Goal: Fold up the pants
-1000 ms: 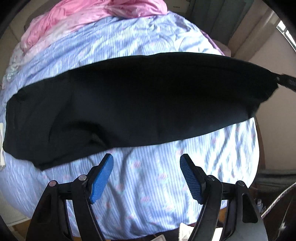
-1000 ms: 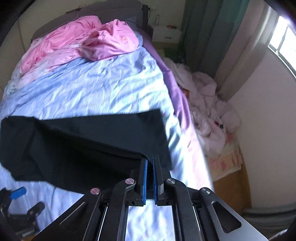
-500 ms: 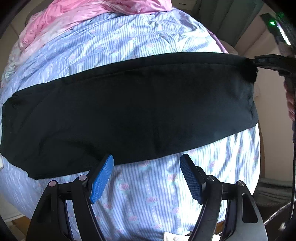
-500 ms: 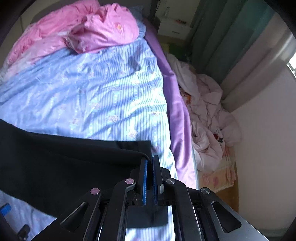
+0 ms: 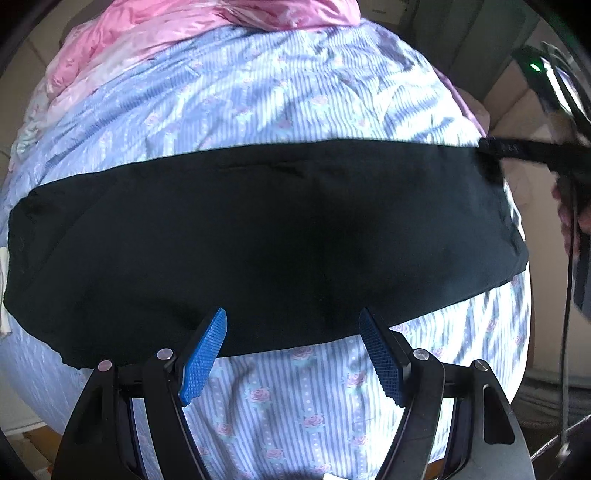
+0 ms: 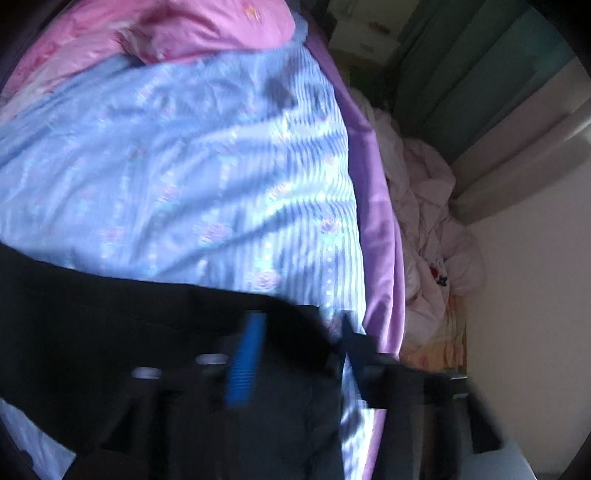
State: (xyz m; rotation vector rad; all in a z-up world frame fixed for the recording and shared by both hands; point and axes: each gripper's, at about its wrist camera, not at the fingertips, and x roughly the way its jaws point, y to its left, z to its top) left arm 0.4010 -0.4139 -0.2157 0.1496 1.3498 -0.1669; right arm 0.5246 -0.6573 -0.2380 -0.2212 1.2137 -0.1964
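The black pants (image 5: 277,229) lie as one long folded band across the striped blue bedsheet (image 5: 258,92). My left gripper (image 5: 293,332) hovers open over the band's near edge, with nothing between its blue pads (image 5: 207,350). In the right wrist view, which is blurred, the right gripper (image 6: 299,332) is opening its jaws over the right end of the pants (image 6: 110,325). The cloth lies loose beneath them and the pads stand apart from it. The left wrist view shows that right gripper (image 5: 491,147) at the band's far right corner.
A crumpled pink quilt (image 5: 166,33) fills the head of the bed. The bed's purple side (image 6: 380,221) drops off on the right. A heap of pale laundry (image 6: 424,206) lies on the floor by the green curtain (image 6: 461,55). A hand (image 5: 569,210) holds the right gripper.
The right gripper came down with the pants' end pinched in its jaws, then opened and let it go. The band settled flat on the sheet. The left gripper drifted closer to the band's near edge.
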